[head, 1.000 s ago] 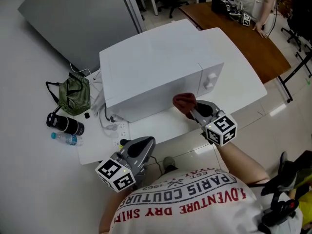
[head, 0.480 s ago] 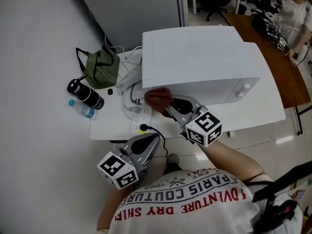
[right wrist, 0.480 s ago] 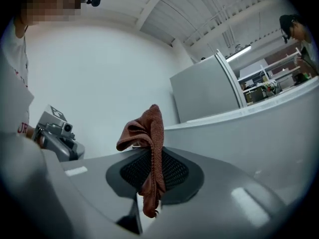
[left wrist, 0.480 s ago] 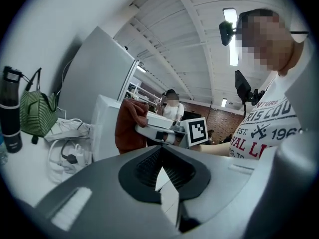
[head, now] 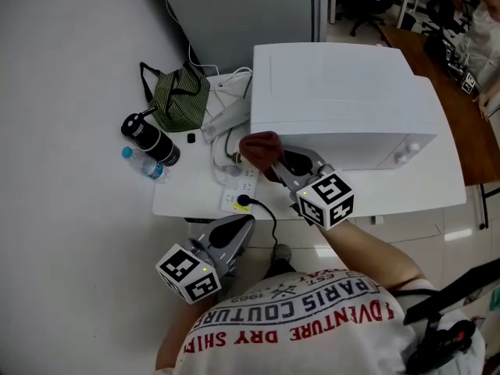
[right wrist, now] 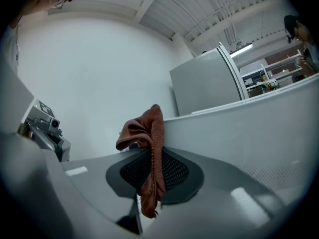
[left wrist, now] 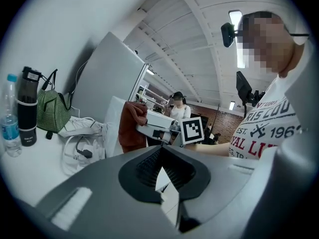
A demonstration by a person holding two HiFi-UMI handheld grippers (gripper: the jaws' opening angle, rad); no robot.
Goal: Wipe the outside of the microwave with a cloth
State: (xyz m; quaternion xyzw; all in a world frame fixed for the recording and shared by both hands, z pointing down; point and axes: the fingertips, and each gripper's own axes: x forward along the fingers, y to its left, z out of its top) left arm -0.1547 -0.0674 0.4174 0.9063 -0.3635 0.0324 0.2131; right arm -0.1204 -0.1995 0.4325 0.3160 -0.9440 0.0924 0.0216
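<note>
A white microwave (head: 344, 100) stands on a white table (head: 187, 198). My right gripper (head: 275, 162) is shut on a reddish-brown cloth (head: 258, 148), which is bunched against the microwave's lower front-left corner. In the right gripper view the cloth (right wrist: 149, 148) hangs pinched between the jaws with the microwave wall (right wrist: 249, 133) close on the right. My left gripper (head: 230, 237) hangs low, off the table's near edge, shut and empty. From the left gripper view the cloth (left wrist: 132, 126) and the right gripper's marker cube (left wrist: 192, 130) show ahead.
On the table's left sit a green striped bag (head: 181, 96), a black flask (head: 150, 139), a small water bottle (head: 141, 162), and a power strip (head: 241, 187) with white cables. A brown desk (head: 461, 92) stands at the right.
The right gripper carried the cloth leftwards across the microwave's front, from near the right-hand knobs to the left corner. The head view turned along with it. The left gripper stayed low.
</note>
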